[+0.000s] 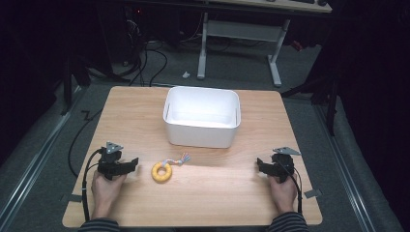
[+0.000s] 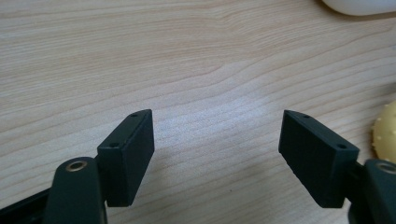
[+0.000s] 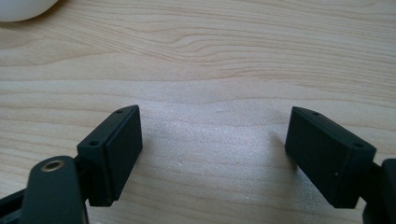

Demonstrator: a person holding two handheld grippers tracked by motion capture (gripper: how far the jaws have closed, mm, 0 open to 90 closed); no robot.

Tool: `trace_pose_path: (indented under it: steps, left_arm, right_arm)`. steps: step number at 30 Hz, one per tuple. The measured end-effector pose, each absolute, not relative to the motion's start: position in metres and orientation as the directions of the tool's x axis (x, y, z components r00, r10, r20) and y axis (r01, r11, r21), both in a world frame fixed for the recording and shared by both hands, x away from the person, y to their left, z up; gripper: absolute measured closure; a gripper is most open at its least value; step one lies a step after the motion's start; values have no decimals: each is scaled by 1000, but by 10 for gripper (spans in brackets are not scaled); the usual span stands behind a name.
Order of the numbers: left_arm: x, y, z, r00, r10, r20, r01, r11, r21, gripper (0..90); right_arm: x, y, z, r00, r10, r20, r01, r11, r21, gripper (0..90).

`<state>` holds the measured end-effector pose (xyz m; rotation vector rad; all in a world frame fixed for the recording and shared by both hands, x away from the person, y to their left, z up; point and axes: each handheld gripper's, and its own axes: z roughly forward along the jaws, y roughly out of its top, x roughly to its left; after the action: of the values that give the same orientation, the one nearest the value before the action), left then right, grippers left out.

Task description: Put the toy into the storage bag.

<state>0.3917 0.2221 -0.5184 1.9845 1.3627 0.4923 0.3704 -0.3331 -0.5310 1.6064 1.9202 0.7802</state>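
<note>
A yellow ring toy (image 1: 161, 171) with a short multicoloured tassel (image 1: 181, 159) lies on the wooden table (image 1: 208, 193), in front of a white bin (image 1: 202, 116). My left gripper (image 1: 131, 164) rests on the table just left of the ring, pointing toward it, jaws open with only bare wood between them (image 2: 217, 133); the ring's bumpy yellow edge (image 2: 385, 133) shows at the right edge of the left gripper view. My right gripper (image 1: 261, 165) sits near the table's right side, open over bare wood (image 3: 215, 130), well apart from the ring.
The white bin is empty and stands at the table's middle back; its rounded corner (image 3: 21, 9) shows in the right gripper view. Beyond the table stand a desk frame (image 1: 239, 36) and cables on a dark floor (image 1: 145, 63). Each hand's cable trails toward the front edge.
</note>
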Motion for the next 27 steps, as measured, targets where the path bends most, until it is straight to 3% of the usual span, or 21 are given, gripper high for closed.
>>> trace_pose_path:
  steps: [27]
  left_arm:
    - [365,217,-487,482,873,-75,684,-322,654,330]
  right_arm:
    - [370,-332,-531,-182,983,-20,689,142,711,198]
